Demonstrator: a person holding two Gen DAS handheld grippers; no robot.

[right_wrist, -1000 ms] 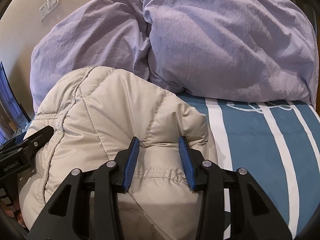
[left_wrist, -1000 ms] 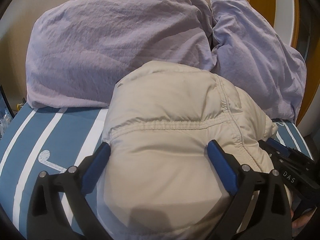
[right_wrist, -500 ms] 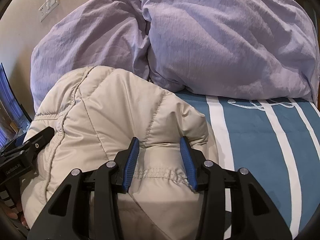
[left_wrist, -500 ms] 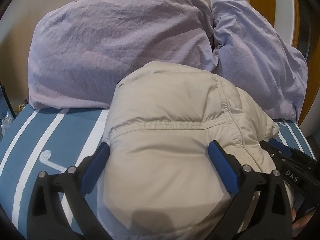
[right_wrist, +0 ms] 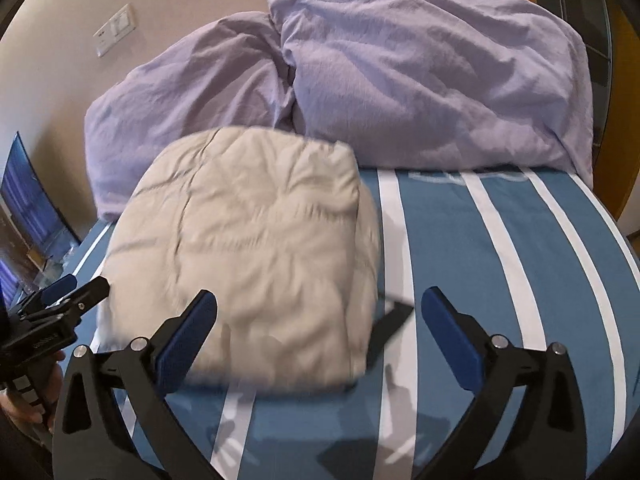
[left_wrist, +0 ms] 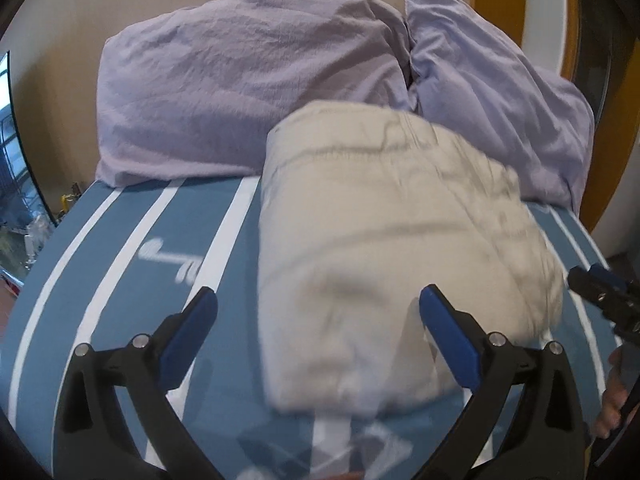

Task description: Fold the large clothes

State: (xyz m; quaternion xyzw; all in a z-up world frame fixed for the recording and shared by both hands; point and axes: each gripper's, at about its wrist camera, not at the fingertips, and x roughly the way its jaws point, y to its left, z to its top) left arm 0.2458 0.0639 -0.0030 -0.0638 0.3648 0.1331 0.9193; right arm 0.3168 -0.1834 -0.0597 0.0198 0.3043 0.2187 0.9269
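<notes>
Folded jacket (left_wrist: 384, 248), a beige puffy one, lies as a thick bundle on the bed (left_wrist: 132, 256), whose cover is blue with white stripes. Its far edge sits against the two lilac pillows (left_wrist: 248, 92) that are propped at the head of the bed by the beige wall (right_wrist: 72, 12). In both views the jacket is smeared by motion blur, so its seams cannot be made out clearly.

Left gripper (left_wrist: 318, 332) has its jaws wide apart. The near end of the jacket lies in the gap between its blue pads, but neither pad presses on the cloth. In the right wrist view the same tool shows at the lower left, just beside the jacket's left edge, with part of a hand below it.

Right gripper (right_wrist: 320, 332) has just been opening its jaws, and they now stand wide apart. Its left pad overlaps the near right part of the jacket in the view without clamping it, and its right pad is over the bare striped cover. Nothing is gripped by either tool. A light switch (right_wrist: 116, 30) is on the wall behind the pillows.
</notes>
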